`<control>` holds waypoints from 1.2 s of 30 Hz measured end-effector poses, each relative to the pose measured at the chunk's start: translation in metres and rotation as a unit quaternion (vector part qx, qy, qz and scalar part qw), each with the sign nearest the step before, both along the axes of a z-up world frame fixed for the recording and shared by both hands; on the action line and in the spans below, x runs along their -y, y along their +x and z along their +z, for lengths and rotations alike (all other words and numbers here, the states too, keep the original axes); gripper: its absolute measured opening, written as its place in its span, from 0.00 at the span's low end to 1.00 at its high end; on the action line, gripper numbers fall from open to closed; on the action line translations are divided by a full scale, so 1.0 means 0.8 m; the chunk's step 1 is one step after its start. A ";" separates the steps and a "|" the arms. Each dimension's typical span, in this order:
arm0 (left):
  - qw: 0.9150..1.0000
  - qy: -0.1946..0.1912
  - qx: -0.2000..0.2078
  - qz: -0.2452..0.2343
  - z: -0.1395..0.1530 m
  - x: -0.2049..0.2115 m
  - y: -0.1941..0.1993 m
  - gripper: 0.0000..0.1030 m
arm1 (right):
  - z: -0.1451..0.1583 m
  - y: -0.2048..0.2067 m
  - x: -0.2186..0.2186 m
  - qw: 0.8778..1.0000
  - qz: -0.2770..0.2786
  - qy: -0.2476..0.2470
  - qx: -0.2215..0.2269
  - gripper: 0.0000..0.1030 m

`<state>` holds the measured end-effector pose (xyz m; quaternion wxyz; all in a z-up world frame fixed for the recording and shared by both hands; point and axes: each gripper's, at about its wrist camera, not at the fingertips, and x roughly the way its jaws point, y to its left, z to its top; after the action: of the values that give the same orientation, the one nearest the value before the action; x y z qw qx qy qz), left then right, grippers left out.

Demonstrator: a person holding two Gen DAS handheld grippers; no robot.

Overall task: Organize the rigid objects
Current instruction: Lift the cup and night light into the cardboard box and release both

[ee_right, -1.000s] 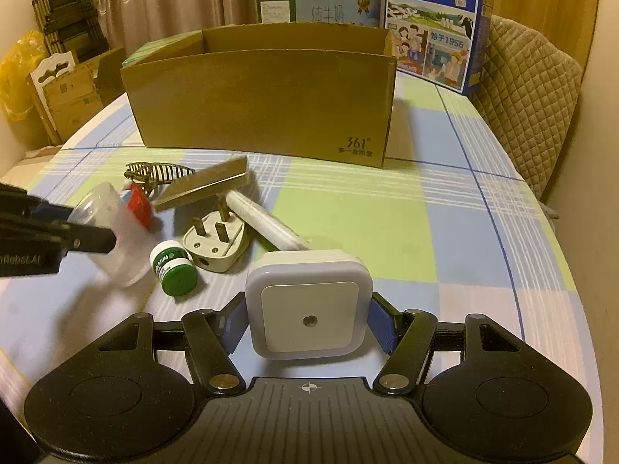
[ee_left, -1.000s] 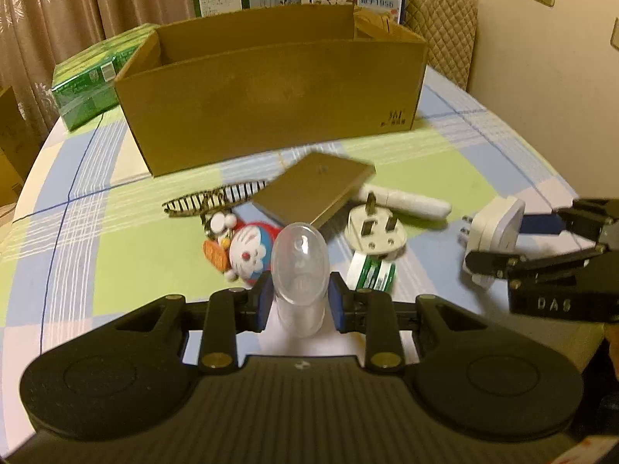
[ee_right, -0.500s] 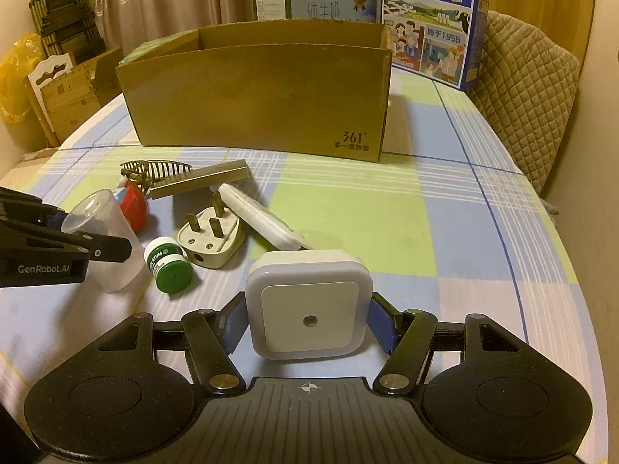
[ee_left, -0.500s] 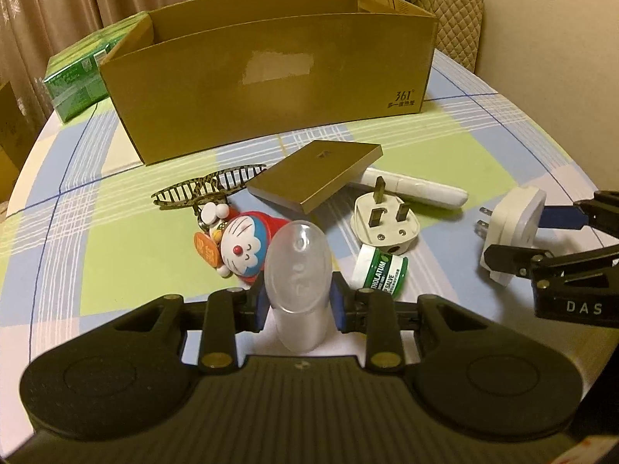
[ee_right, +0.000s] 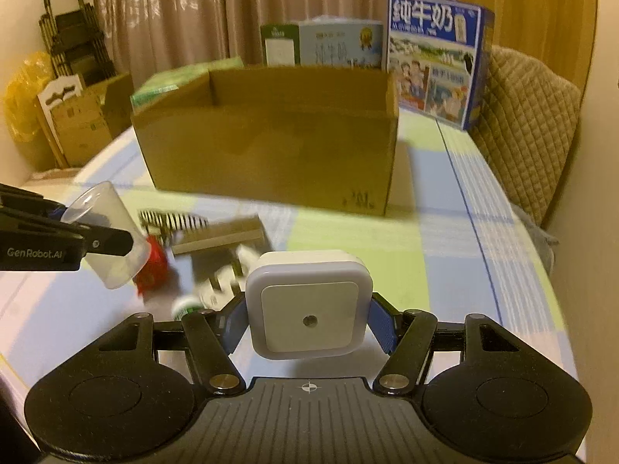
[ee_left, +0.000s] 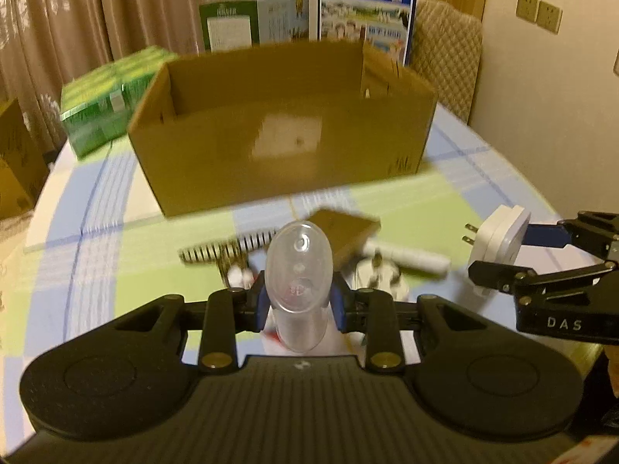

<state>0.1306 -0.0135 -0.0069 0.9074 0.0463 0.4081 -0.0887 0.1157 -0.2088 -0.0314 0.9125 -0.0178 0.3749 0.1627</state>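
My left gripper (ee_left: 298, 303) is shut on a clear plastic cup (ee_left: 300, 270), held above the table; the cup also shows in the right wrist view (ee_right: 108, 239). My right gripper (ee_right: 309, 323) is shut on a white square night-light plug (ee_right: 309, 303), also seen in the left wrist view (ee_left: 499, 239). An open brown cardboard box (ee_left: 286, 131) stands ahead on the checked tablecloth; it also shows in the right wrist view (ee_right: 271, 135). On the table in front of the box lie a striped hair clip (ee_left: 228, 249), a flat brown box (ee_left: 348, 230), a white tube (ee_left: 410, 257) and a white three-pin plug (ee_left: 381, 276).
A red toy figure (ee_right: 153, 270) and a small green-capped jar (ee_right: 185, 305) lie under the grippers. Milk cartons (ee_left: 363, 0) stand behind the box, a green pack (ee_left: 108, 112) to its left. A padded chair (ee_right: 530, 123) and wall are at the right.
Both grippers have lifted with their objects and tilted up toward the cardboard box, which now sits more central and its inside shows. The table items have slid lower in view.
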 end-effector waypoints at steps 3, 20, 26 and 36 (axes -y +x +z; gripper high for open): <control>1.000 -0.006 0.016 -0.005 0.027 -0.003 0.020 0.26 | 0.030 0.022 -0.003 1.000 0.004 0.019 0.013 0.60; 0.998 -0.005 0.058 0.023 0.091 -0.054 0.205 0.26 | 0.110 0.252 -0.014 0.998 -0.016 0.047 0.028 0.60; 0.999 -0.008 0.033 0.028 0.066 -0.067 0.237 0.26 | 0.079 0.275 -0.019 0.999 -0.025 0.041 -0.001 0.60; 0.999 0.004 0.017 0.031 0.039 -0.074 0.254 0.26 | 0.062 0.288 -0.021 0.998 -0.031 0.046 -0.012 0.60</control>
<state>0.3340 0.0455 0.0245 0.9165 0.0384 0.3938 -0.0582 0.3460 -0.1923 0.0184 0.9126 0.0374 0.3781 0.1511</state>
